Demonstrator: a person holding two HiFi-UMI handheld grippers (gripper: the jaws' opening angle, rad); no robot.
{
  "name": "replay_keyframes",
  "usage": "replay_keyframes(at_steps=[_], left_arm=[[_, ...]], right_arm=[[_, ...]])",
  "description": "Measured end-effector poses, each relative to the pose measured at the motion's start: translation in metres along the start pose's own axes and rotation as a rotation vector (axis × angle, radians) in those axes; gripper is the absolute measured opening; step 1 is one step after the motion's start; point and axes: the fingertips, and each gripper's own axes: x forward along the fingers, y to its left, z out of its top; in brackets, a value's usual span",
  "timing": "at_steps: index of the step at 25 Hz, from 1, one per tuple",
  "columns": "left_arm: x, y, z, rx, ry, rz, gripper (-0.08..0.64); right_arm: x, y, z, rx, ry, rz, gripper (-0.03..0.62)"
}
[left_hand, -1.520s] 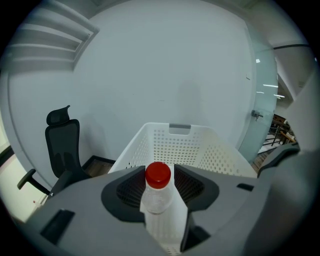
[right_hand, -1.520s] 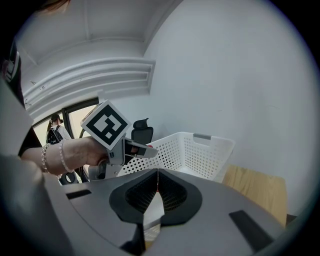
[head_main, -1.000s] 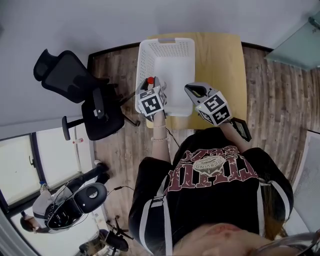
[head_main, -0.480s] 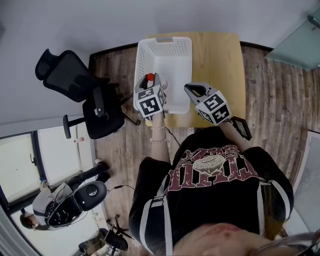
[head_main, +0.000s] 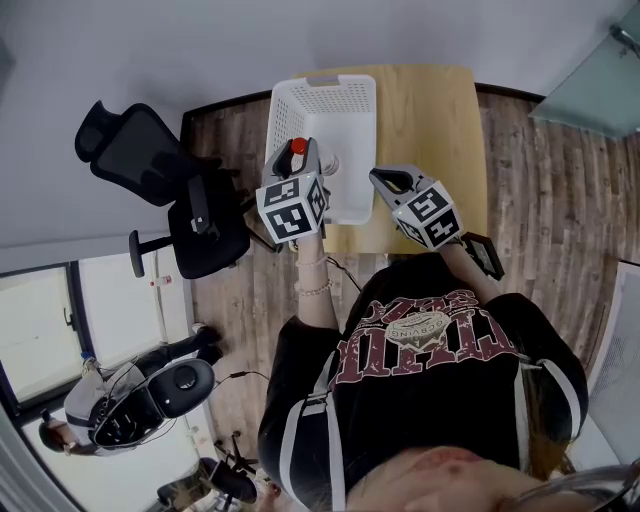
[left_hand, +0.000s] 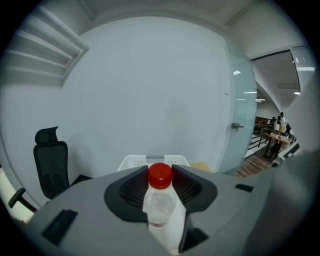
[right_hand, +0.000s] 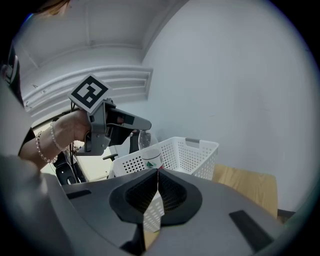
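My left gripper (head_main: 304, 158) is shut on a clear plastic bottle (left_hand: 160, 202) with a red cap (head_main: 298, 147), gripping it around the neck and upper body. It holds the bottle upright in the air above the near left part of a white perforated basket (head_main: 322, 84). The basket stands on a light wooden table (head_main: 432, 110). The right gripper view shows the left gripper (right_hand: 131, 121) and the labelled bottle (right_hand: 150, 154) hanging over the basket (right_hand: 196, 154). My right gripper (right_hand: 157, 176) is shut with nothing in it, held near the table's front edge, right of the basket.
A black office chair (head_main: 150, 165) stands left of the table on the wood floor. A glass partition (left_hand: 241, 127) is at the right, a plain white wall behind the basket. A second black chair (head_main: 150, 400) is at lower left.
My left gripper has risen with the bottle; the basket now sits lower and smaller in the left gripper view. The right gripper has stayed put.
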Motion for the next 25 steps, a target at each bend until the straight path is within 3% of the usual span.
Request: replay_keyframes(at_steps=[11, 25], left_arm=[[-0.046, -0.048, 0.050, 0.089, -0.130, -0.061, 0.193], [-0.070, -0.155, 0.094, 0.179, -0.216, -0.201, 0.193]], right_arm=[[-0.032, -0.006, -0.011, 0.016, -0.031, -0.033, 0.018], [-0.101, -0.041, -0.025, 0.045, -0.076, -0.099, 0.018]])
